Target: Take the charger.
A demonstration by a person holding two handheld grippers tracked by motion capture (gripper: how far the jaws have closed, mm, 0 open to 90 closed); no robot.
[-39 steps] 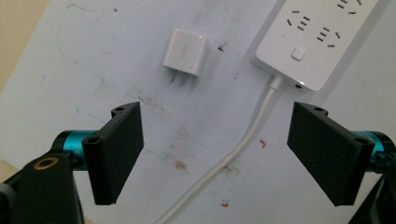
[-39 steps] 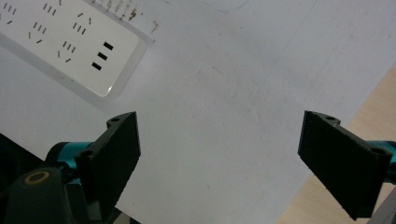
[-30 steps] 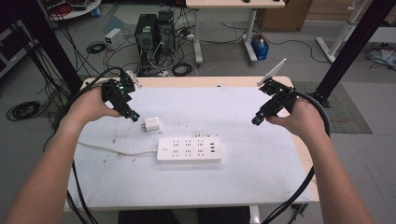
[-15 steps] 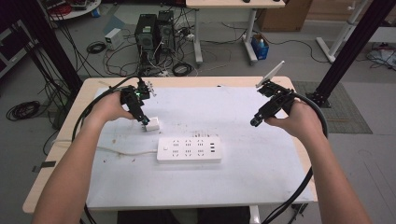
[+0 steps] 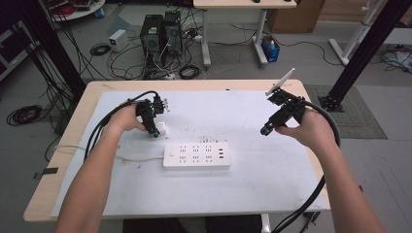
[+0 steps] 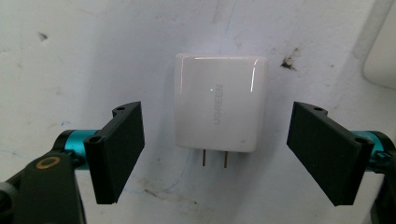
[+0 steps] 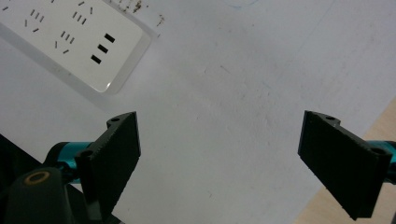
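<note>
The left hand-held gripper (image 6: 215, 154) hangs right over the white charger (image 6: 218, 105), which lies flat on the bench (image 5: 272, 189) beside the power strip (image 5: 197, 156); prongs point back toward the gripper; jaws spread apart, just closing in, flanking its sides untouched; the right hand-held gripper (image 7: 233, 158), also spread, is well apart.

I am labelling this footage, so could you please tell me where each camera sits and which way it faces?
High view: above the person's side, looking forward and down on the table; both forearms show.
Left gripper view: on the left gripper, looking down at the white charger between its open jaws.
Right gripper view: on the right gripper, facing bare tabletop.
Shared: the power strip appears in the high and right gripper views.
</note>
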